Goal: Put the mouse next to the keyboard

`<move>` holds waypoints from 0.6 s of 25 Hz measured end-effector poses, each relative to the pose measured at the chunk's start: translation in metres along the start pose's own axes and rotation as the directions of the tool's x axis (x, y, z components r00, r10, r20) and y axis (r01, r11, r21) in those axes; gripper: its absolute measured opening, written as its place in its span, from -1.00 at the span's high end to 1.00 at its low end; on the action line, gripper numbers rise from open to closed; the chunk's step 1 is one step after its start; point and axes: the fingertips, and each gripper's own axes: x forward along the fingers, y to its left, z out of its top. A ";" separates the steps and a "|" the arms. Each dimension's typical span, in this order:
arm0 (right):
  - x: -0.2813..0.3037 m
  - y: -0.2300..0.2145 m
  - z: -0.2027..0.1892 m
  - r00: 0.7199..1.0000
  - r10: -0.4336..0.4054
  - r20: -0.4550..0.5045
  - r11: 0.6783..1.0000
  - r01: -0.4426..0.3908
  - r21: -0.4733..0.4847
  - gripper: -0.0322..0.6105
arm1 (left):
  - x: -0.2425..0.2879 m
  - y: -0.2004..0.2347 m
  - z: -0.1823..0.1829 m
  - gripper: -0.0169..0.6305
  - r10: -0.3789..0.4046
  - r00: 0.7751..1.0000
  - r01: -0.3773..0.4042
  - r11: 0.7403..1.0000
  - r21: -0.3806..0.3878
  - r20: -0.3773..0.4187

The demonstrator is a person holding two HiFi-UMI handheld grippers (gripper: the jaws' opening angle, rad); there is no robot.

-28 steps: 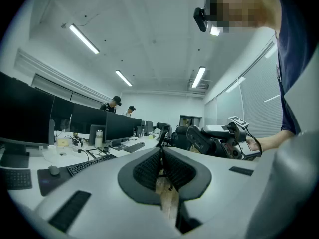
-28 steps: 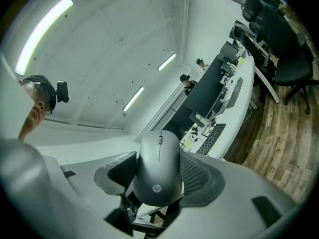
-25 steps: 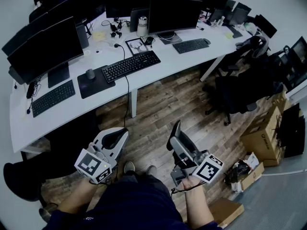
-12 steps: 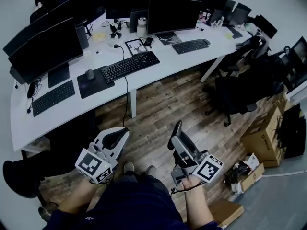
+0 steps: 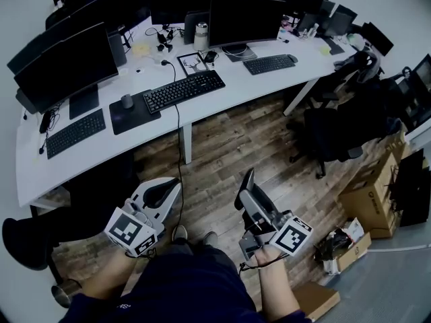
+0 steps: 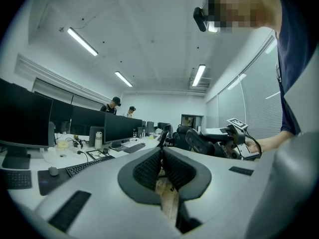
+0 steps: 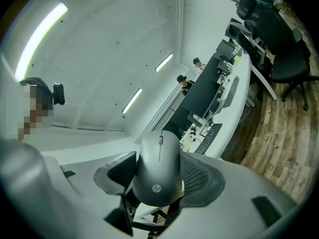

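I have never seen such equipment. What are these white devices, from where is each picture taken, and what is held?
A person stands in an office and holds a hand-operated gripper in each hand; there is no robot arm. The head view comes from a camera on the person's head, looking down. The two gripper views come from cameras riding on each gripper. The left gripper is shut and empty. The right gripper is clamped on a dark mouse. Ahead stands a white desk with monitors and keyboards.
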 end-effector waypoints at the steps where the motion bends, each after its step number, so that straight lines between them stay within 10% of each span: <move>1: -0.001 -0.001 0.001 1.000 0.003 -0.002 1.000 -0.003 0.001 0.03 | 0.001 -0.002 0.000 0.83 0.004 1.000 -0.004 1.000 0.001 0.000; 15: -0.034 -0.039 0.032 0.999 0.015 -0.050 1.000 -0.016 -0.016 0.03 | 0.047 -0.036 -0.010 0.83 0.064 0.998 -0.063 0.998 0.017 -0.016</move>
